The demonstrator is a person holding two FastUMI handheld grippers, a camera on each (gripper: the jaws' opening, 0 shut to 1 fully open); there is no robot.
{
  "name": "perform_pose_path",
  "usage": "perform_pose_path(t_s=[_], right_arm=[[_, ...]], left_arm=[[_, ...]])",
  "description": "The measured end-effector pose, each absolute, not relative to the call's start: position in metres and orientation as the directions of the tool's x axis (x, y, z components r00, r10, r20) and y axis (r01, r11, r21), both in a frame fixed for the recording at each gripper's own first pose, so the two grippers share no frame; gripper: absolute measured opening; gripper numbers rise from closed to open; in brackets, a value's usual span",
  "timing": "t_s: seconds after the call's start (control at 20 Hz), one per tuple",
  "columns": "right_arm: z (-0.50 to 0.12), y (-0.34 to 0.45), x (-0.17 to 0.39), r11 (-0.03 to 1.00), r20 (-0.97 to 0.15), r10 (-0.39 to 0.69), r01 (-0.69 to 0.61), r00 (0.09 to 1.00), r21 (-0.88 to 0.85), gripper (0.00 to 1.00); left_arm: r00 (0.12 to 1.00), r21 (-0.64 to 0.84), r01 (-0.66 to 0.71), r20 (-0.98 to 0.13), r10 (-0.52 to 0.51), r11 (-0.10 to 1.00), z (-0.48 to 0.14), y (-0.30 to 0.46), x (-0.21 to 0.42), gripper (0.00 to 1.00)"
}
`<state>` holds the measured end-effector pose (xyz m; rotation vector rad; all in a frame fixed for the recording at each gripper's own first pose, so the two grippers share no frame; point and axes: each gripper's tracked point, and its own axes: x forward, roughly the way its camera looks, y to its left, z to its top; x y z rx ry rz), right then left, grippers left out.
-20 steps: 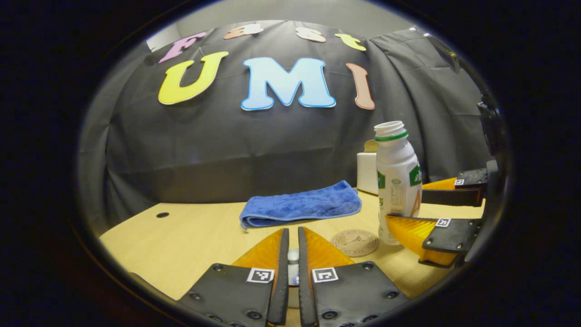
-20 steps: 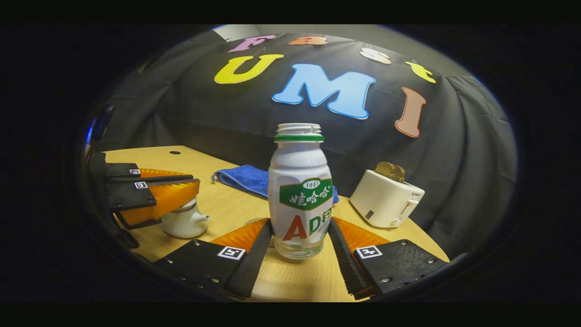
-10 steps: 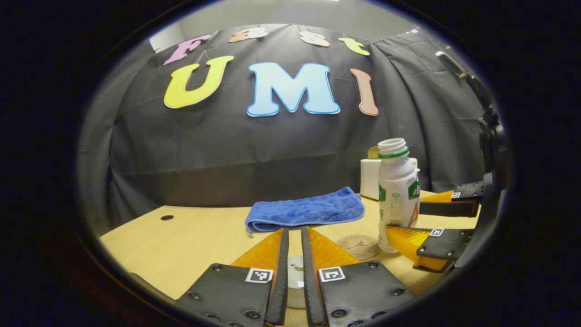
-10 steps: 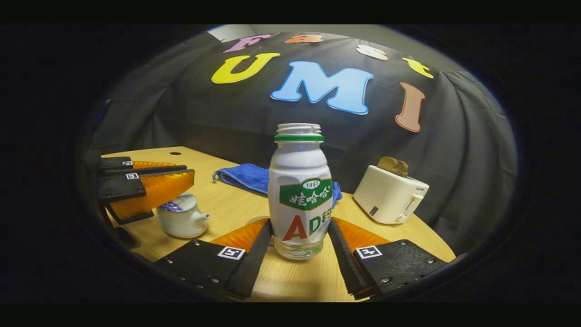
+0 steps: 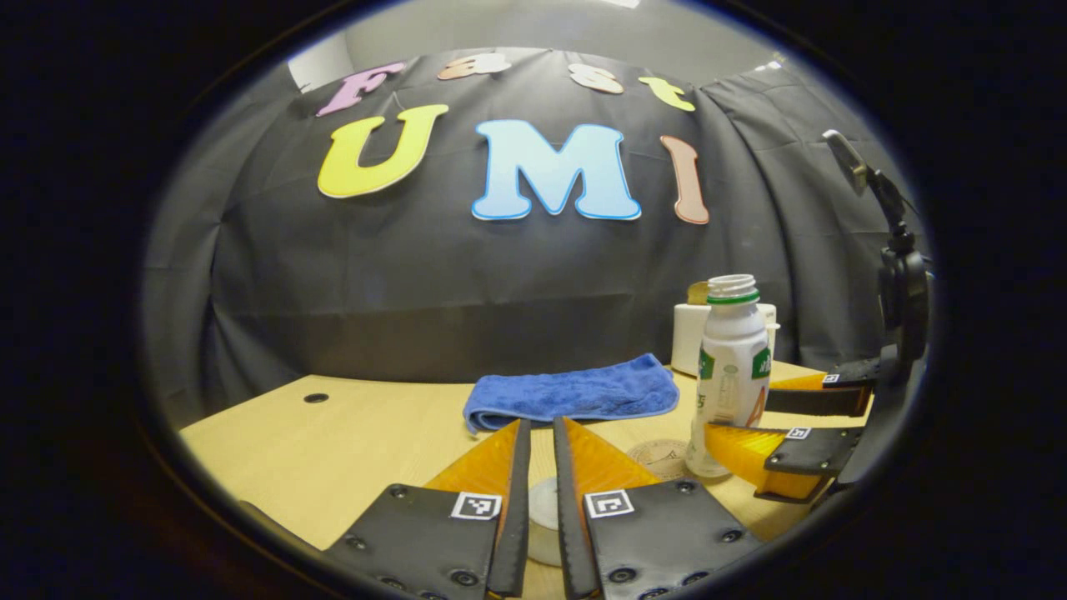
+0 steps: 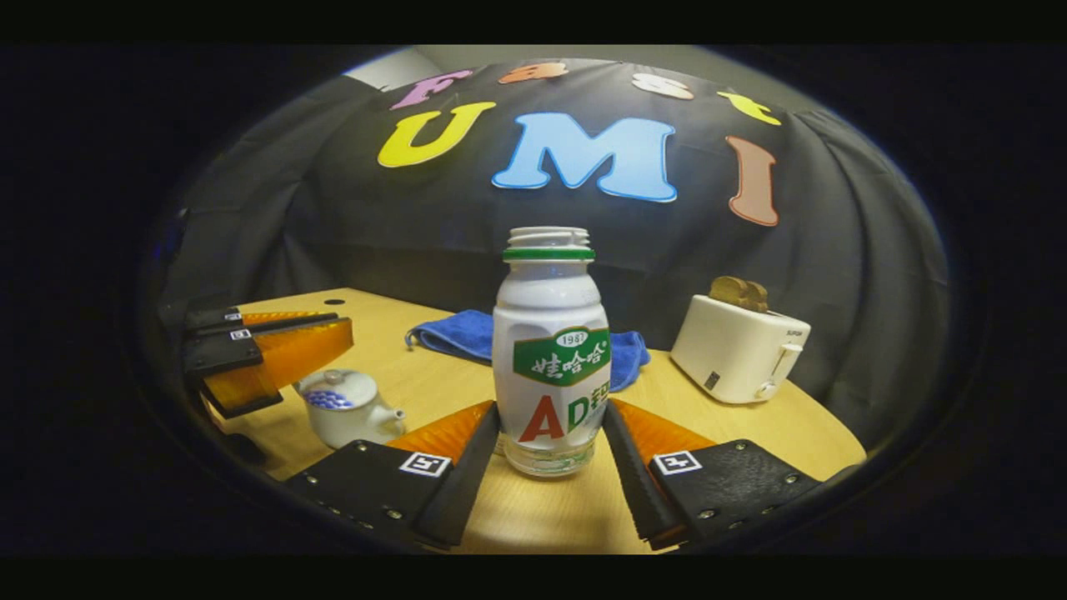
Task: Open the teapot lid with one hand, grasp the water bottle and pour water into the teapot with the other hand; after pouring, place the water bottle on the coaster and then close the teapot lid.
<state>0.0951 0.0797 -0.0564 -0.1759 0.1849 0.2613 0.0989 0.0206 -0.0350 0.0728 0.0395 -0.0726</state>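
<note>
From the left gripper view, my left tool has its fingers pressed nearly together with something pale between them, the teapot lid's knob by my reckoning; I cannot tell whether both pads truly press it. I hold it low over the table so the lid can be taken off. Using the water bottle as landmark: the coaster lies just left of its base, the blue towel further left and behind

From the right gripper view, my right tool pinches the water bottle low on its body, both fingers against its sides, upright so nothing spills through the uncapped neck. Left of the bottle stands the teapot, lid on, the left tool just above it. Right and behind sits the toaster
</note>
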Motion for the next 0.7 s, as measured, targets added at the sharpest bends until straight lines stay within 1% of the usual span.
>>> perform_pose_path(t_s=[0.2,0.45,0.5,0.7], right_arm=[[-0.049,0.084,0.112,0.952,-0.191,0.253,-0.279,0.948,-0.125,0.74],[-0.05,0.096,0.138,0.955,-0.209,0.267,-0.287,0.941,-0.073,0.74],[-0.052,0.099,0.143,0.955,-0.213,0.27,-0.289,0.939,-0.065,0.73],[-0.064,0.101,0.157,0.959,-0.25,0.27,-0.283,0.93,-0.015,0.74]], left_arm=[[0.998,0.055,0.057,-0.041,-0.055,0.997,-0.033,0.028,0.099,0.31],[0.998,0.034,0.04,-0.041,-0.039,0.999,-0.034,0.037,0.1,0.31],[0.998,0.031,0.037,-0.042,-0.035,0.999,-0.034,0.038,0.1,0.23],[0.999,0.014,0.024,-0.048,-0.023,1.0,-0.035,0.043,0.1,0.23]])
